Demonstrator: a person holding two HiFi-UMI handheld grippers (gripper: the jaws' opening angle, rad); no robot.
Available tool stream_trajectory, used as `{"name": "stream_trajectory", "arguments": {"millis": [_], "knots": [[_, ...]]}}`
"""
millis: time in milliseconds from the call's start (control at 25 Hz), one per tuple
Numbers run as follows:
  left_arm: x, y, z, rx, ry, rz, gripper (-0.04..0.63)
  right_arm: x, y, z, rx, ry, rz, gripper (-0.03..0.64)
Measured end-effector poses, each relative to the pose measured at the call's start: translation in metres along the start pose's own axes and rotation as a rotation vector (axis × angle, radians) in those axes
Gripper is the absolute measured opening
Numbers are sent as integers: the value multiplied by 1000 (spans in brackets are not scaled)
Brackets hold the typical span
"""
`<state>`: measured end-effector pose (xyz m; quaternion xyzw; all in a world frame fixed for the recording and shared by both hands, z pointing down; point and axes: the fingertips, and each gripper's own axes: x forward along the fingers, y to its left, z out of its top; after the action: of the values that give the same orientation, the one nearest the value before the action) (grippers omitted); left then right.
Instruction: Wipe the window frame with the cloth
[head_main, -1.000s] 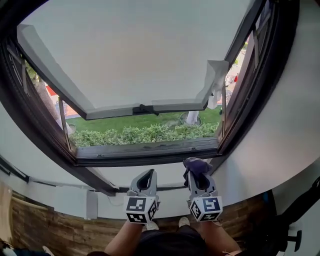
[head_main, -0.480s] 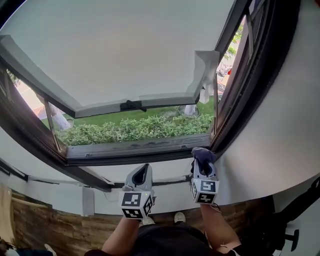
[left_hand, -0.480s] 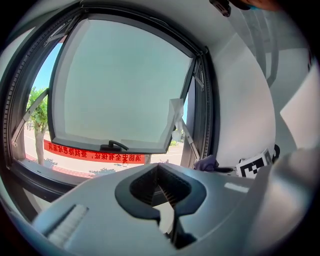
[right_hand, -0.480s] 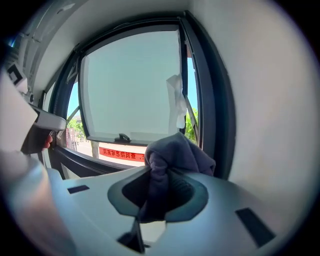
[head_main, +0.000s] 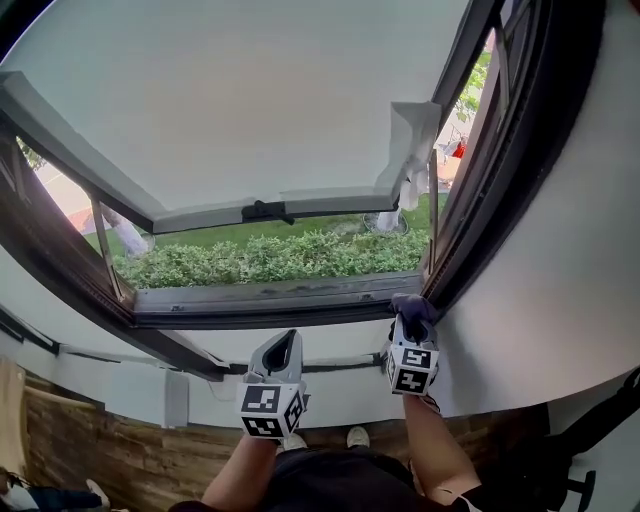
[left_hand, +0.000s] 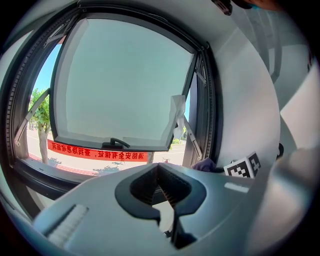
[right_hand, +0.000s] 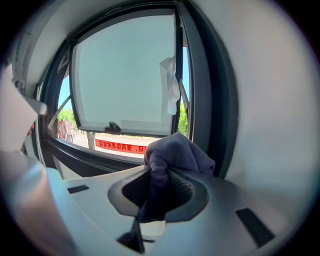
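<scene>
The right gripper had its jaws pinched on the cloth, a soft grey-purple piece, bunched and creased. One fold ran down between the ridged pads while the larger bundle bulged out above the jaw tips. In the head view the cloth sat at the lower right corner of the dark window frame, where the bottom rail meets the right upright; whether it pressed on the metal could not be told. The right gripper pointed up into that corner, close to the white wall.

The left gripper hung lower and to the left, below the bottom rail and apart from the frame. Its own view showed the left gripper with jaws pressed together and nothing between them.

The sash stood tilted outward, with a black handle on its lower edge and white wrapping on its right corner. A green hedge showed beneath it
</scene>
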<state>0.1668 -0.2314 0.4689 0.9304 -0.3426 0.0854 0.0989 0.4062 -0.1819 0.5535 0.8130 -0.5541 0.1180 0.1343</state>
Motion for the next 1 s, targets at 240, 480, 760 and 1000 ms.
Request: {"name": "stream_trajectory", "arguments": {"millis": [240,480,760,1000], "knots": [[-2,1,2,-22,0,21,9,18,-10,-1,-59,19,-39,72],[0,1,-5,-40,9,52,9,27,-5,-3,-44,29,-25,67],[0,-1,-14,-67,14,80,9,30,-1,-4,13,45,56,67],[0,7,-15,-66,13,99,9,31,4,-4,45,36,102,67]]}}
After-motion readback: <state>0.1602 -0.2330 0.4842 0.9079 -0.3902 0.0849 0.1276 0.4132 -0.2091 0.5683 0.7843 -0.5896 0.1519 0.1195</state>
